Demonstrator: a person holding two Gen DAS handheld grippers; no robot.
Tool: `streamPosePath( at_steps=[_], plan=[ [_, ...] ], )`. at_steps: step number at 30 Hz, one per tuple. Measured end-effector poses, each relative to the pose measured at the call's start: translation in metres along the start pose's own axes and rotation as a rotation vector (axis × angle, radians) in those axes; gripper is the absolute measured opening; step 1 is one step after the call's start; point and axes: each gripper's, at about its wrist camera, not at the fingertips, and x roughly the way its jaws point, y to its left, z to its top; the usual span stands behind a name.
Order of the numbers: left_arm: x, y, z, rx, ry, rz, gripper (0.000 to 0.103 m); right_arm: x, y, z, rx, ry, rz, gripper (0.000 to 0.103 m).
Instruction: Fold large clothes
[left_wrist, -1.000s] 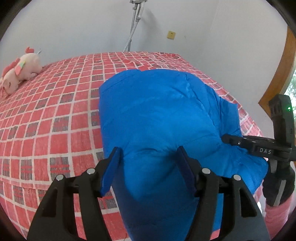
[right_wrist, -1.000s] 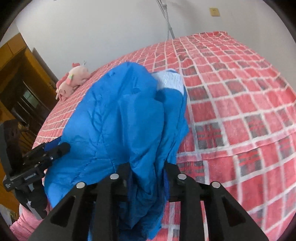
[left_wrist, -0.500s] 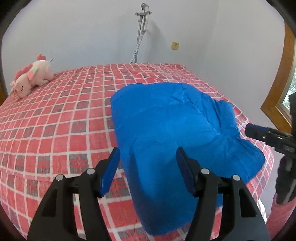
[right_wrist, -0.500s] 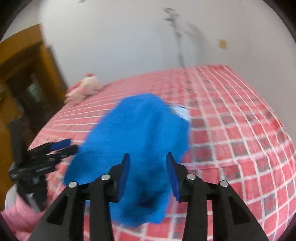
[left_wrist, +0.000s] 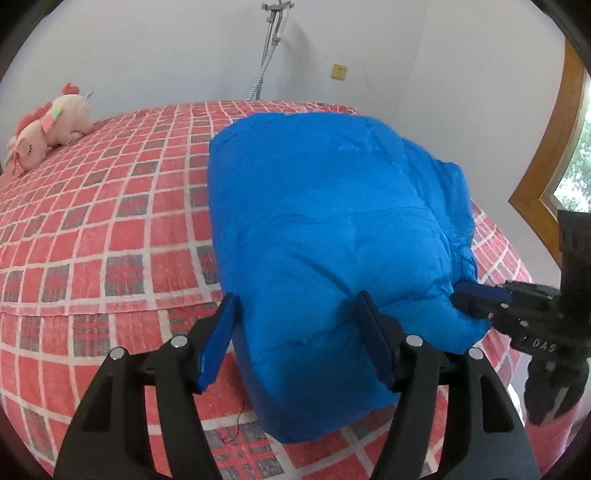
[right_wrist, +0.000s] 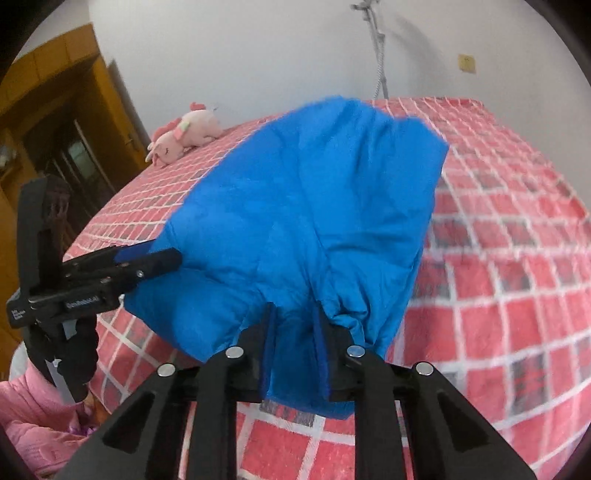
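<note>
A puffy blue jacket (left_wrist: 325, 206) lies folded on the red checked bed (left_wrist: 110, 221). My left gripper (left_wrist: 295, 295) straddles its near left corner. Its jaws are opening, and the padded edge bulges between the blue pads without being pinched. From the right side, my right gripper (left_wrist: 458, 291) bites into the jacket's near right corner. In the right wrist view the right gripper (right_wrist: 294, 308) is closing, with a bunch of the jacket (right_wrist: 314, 206) squeezed between its narrow jaws. The left gripper (right_wrist: 177, 256) shows at the jacket's far left edge.
A pink plush toy (left_wrist: 48, 129) lies at the far left corner of the bed. A metal pole (left_wrist: 269, 37) stands against the white back wall. A wooden window frame (left_wrist: 546, 147) is on the right, and a wooden door (right_wrist: 55, 110) stands left. A pink sleeve (right_wrist: 29, 424) shows low.
The right gripper let go of the jacket, drew back open, then came in and closed on the corner again. The left gripper backed off a little and moved in over the near edge.
</note>
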Motion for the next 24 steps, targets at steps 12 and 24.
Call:
streamPosePath(
  at_steps=[12,24],
  plan=[
    [-0.007,0.012,0.019,-0.042,0.056,-0.068,0.063,-0.020,0.008,0.014,-0.015,-0.046,0.010,0.021],
    [0.029,0.000,0.105,-0.022,0.001,0.009,0.061,0.015,0.002,0.125,-0.001,-0.102,-0.238,0.021]
  ],
)
